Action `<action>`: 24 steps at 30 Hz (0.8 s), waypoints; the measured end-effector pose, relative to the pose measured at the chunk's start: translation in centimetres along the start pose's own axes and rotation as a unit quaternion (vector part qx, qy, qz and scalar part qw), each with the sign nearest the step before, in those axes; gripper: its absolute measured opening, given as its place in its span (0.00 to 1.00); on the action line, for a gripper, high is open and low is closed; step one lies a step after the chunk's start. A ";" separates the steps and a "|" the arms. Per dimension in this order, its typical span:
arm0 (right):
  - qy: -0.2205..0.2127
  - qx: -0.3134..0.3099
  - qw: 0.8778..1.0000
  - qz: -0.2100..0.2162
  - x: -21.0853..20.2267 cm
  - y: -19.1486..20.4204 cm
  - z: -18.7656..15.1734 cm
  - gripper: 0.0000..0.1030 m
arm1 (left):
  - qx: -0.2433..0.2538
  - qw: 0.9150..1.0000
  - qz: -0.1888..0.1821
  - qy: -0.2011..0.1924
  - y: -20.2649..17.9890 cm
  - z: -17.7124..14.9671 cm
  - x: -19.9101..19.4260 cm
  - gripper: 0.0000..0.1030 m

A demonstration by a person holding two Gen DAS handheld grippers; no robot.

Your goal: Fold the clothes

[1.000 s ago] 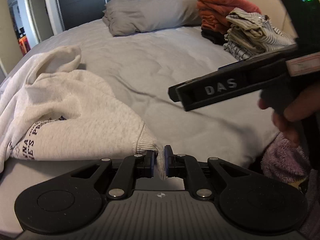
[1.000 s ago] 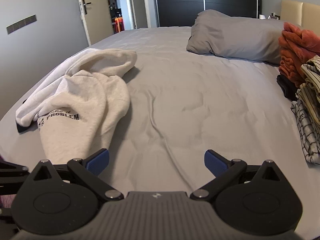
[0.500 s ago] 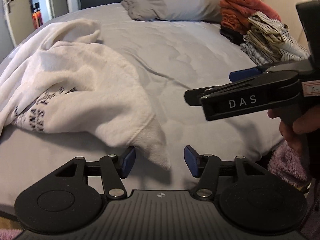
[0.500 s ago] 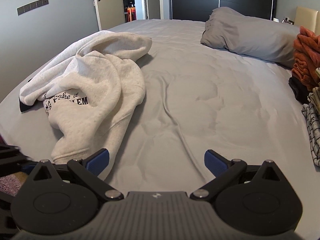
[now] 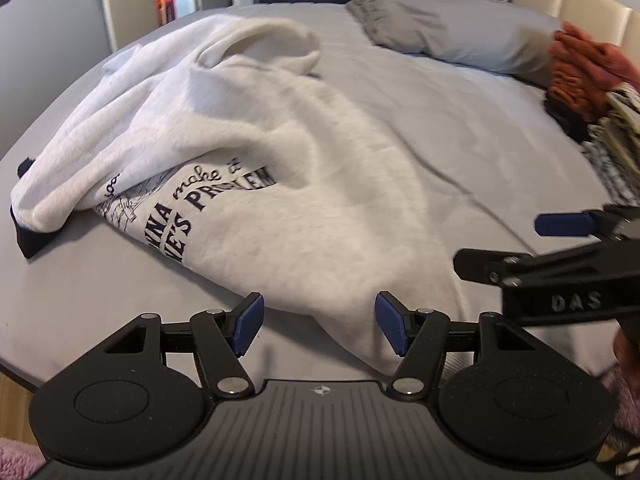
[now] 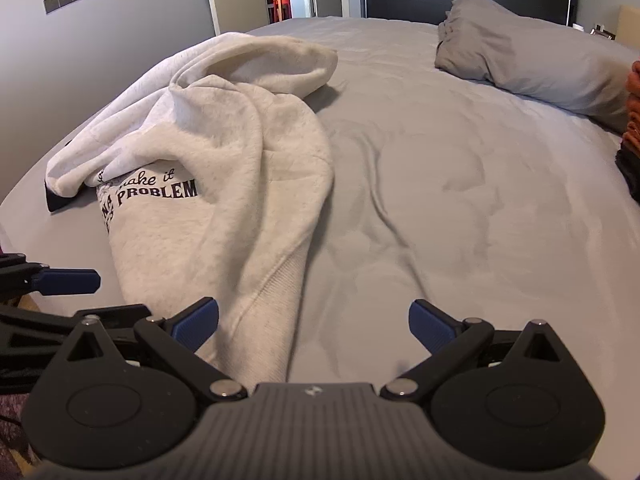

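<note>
Gray bed (image 6: 460, 216) holds your crumpled sweatshirt (image 6: 224, 216) at left; both grippers (image 5: 318, 326) (image 6: 314, 324) gape, empty; next, pinch its hem.

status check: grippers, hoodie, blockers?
Left gripper open, right gripper open, neither gripping. Sweatshirt crumpled, unfolded on bed, ribbed hem nearest both. Folded stack far off; nothing in the way.

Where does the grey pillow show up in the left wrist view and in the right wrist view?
Left wrist view: the grey pillow lies at the top, right of centre, beyond the white sweatshirt.
Right wrist view: the pillow lies at the upper right.
Shared landmark: the sweatshirt's PROBLEM print.
</note>
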State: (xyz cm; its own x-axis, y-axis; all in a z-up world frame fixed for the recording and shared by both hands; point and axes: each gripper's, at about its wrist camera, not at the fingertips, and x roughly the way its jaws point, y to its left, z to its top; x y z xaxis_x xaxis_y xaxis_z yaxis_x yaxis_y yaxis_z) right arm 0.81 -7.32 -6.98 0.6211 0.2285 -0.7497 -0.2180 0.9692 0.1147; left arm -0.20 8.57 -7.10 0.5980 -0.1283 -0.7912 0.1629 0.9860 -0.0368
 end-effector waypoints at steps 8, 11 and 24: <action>0.030 0.014 0.999 0.001 4.0 0.5 0.8 0.99 | -0.058 0.998 0.011 0.027 1.9 0.6 3.8 0.58; 0.046 0.029 0.998 0.007 5.7 0.3 0.9 0.97 | -0.087 0.996 0.015 0.032 2.6 0.6 4.9 0.58; 0.022 -0.016 0.999 0.035 5.9 2.0 2.0 0.08 | -0.049 0.998 -0.025 0.014 0.6 1.4 5.2 0.00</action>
State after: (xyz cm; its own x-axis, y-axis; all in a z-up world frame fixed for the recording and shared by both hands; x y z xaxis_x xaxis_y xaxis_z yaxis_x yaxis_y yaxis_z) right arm 5.55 -3.82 -9.86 0.5706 0.2905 -0.7681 -0.2844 0.9474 0.1470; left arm 4.13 8.35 -10.35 0.5692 -0.1757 -0.8032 0.1140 0.9843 -0.1345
